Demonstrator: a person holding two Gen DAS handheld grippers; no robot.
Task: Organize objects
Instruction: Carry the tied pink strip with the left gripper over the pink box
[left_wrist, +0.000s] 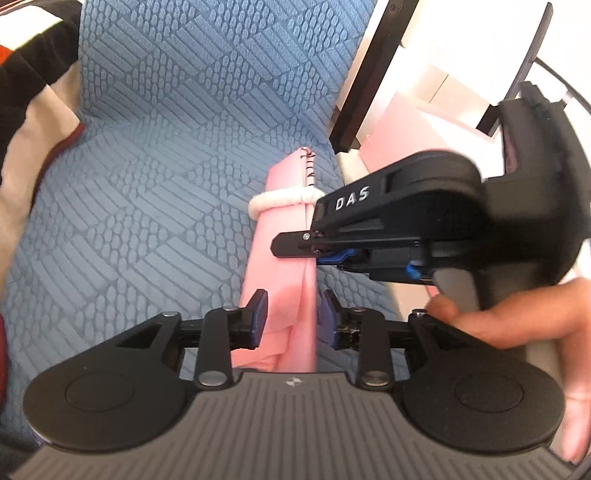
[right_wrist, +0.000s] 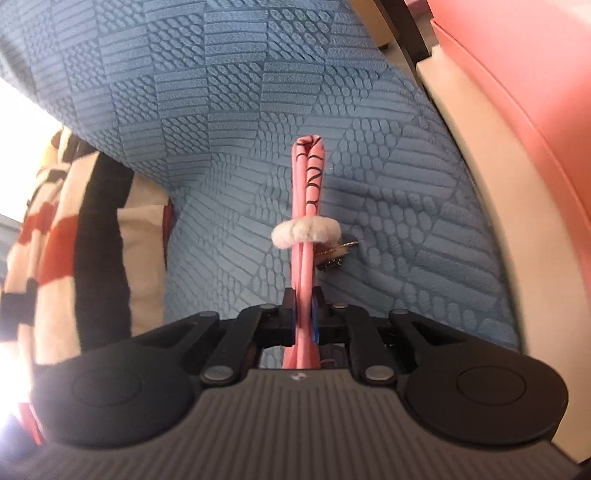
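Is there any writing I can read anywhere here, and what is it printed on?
"DAS": white letters on the black body of the right claw, seen from the left wrist view.
Black marks along the edge of the pink folded cloth: too curled and small to read.
Small white logo on the grey ribbed plate: a symbol, not text.
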